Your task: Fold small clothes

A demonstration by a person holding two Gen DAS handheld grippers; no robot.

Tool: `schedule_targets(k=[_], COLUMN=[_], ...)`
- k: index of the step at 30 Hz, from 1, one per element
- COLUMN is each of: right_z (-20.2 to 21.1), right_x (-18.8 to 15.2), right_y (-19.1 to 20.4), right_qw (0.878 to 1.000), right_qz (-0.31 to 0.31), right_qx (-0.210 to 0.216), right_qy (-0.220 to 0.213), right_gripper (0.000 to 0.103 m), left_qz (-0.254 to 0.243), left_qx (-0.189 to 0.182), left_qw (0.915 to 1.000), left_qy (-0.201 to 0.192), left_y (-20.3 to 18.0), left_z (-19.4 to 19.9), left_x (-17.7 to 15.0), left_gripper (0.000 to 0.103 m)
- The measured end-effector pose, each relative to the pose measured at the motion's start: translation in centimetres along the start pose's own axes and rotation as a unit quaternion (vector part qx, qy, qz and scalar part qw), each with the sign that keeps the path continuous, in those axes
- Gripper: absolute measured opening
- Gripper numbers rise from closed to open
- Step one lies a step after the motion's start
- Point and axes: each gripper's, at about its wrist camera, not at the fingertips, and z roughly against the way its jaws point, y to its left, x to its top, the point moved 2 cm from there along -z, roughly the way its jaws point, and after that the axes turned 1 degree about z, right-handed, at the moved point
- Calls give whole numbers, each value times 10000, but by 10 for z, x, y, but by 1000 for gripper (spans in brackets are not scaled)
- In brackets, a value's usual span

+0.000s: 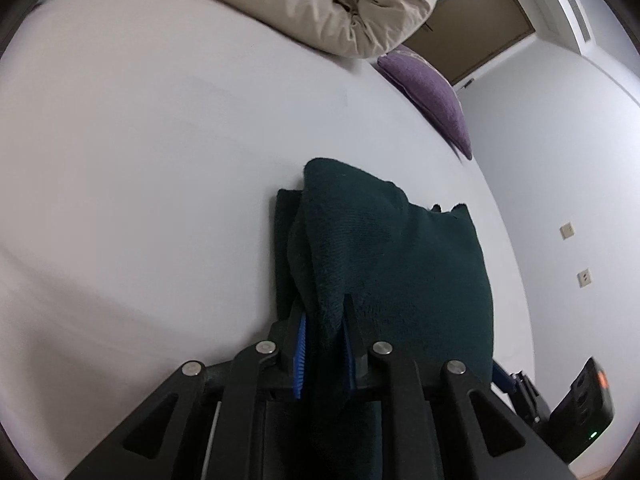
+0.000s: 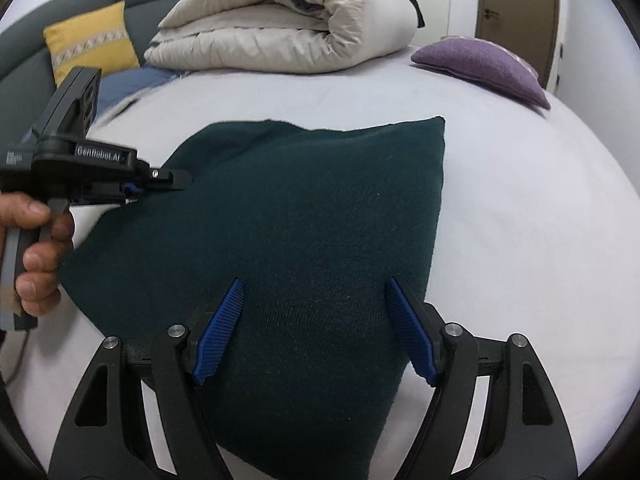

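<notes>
A dark green knitted garment [image 2: 312, 216] lies partly folded on the white bed sheet [image 2: 520, 208]. My left gripper [image 1: 324, 312] is shut on the garment's left edge [image 1: 380, 248] and lifts a fold of it off the sheet. It also shows in the right wrist view [image 2: 168, 178], held by a hand at the cloth's left side. My right gripper [image 2: 314, 292] is open, its blue fingers [image 2: 224, 320] spread over the near part of the garment, holding nothing. Its body shows at the lower right of the left wrist view [image 1: 576, 404].
A rolled beige duvet [image 2: 288, 28] lies at the back of the bed. A purple cushion [image 2: 484, 64] sits at the back right, a yellow cushion [image 2: 92, 40] on the grey sofa at the back left. A blue cloth [image 2: 132, 80] lies near it.
</notes>
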Motion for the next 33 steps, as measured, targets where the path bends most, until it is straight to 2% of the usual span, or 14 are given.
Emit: schedule_targets(k=[2,3,4,6,8,10,11,13,16,20,24,28,30,33], right_z=[3,5,11,27,44,56,56,51,30,-14,-65,-104,-104,-77], right_x=[-8,-7,-5,0,7,15,19,28,38,51,77,88,90,89], right_y=[0,0,-3,-14,-29,-46,-54,-70,-83,-95,-118,-149,-157,-160], right_qw=[9999,10000,10000,9990,9962,9890,9818,9624,9402,9243,9016,9003,9047,9131], right_qz=[100,74,-14,-330,-637,-1079,-1362,-1933,-2382,-2727,-3311,-3735,-3764,-3643], right_qx=[-50,-21,48,265,460,897,1250,1873,2428,2666,2762,2160,1933,1820], right_qy=[28,51,49,-116,-375,-465,-447,-360,-174,150,349,572,505,201], right_gripper=[76,76,75,74,74,74,73,72,72,72,72,69,67,69], left_qz=[19,-33,-176,-618,-1133,-1713,-1986,-2236,-2081,-1881,-1612,-1727,-1687,-1636], left_qx=[14,151,523,1082,1219,1348,1443,1668,1748,1727,1654,1768,1756,1771], left_qw=[10000,9998,9982,9899,9801,9677,9608,9535,9596,9654,9721,9680,9689,9695], left_qy=[-31,-90,-243,-679,-1086,-1264,-1288,-1138,-732,-528,-424,-440,-435,-439], left_y=[-1,-4,-10,-28,-55,-82,-91,-92,-71,-54,-45,-51,-50,-49], left_z=[5,10,21,43,63,66,62,44,17,6,2,1,1,4], left_x=[-1,-2,-3,-7,-15,-26,-33,-39,-45,-40,-34,-36,-37,-39], left_gripper=[26,30,39,40,40,40,41,42,42,56,62,63,63,64])
